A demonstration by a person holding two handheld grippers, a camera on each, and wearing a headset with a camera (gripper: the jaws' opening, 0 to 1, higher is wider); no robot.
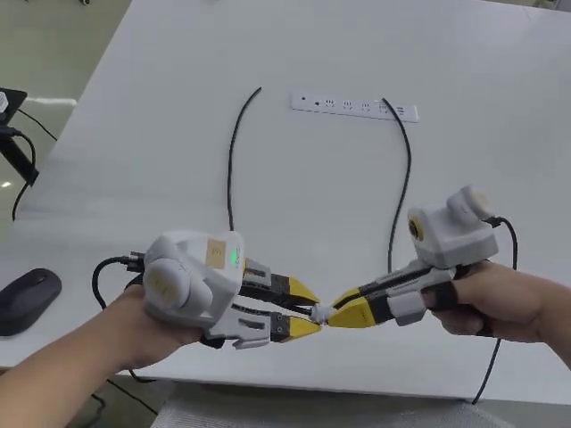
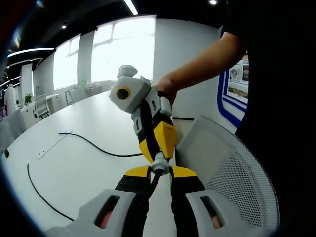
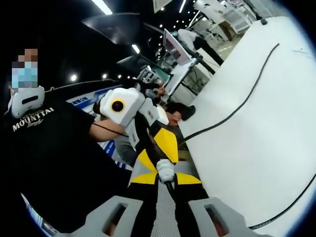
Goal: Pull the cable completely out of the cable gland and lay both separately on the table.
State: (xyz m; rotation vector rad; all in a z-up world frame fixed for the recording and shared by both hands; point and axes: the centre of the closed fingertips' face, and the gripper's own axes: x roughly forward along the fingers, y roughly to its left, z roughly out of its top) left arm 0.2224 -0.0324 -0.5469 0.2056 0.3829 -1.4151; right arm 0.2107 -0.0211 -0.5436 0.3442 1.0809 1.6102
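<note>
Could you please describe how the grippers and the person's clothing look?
The left gripper and right gripper each have a white body, black linkages, yellow pointed jaws and a black lead. The left bears a green light. The person wears a black T-shirt with white lettering.

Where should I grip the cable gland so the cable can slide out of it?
Pinch the cable gland across its short white body, coming in end-on, in line with the cable, as the right hand-held gripper appears to. The cable leaves it along its axis toward the left hand-held gripper, so squeezing the round sides should leave that axis free for a straight pull.
</note>
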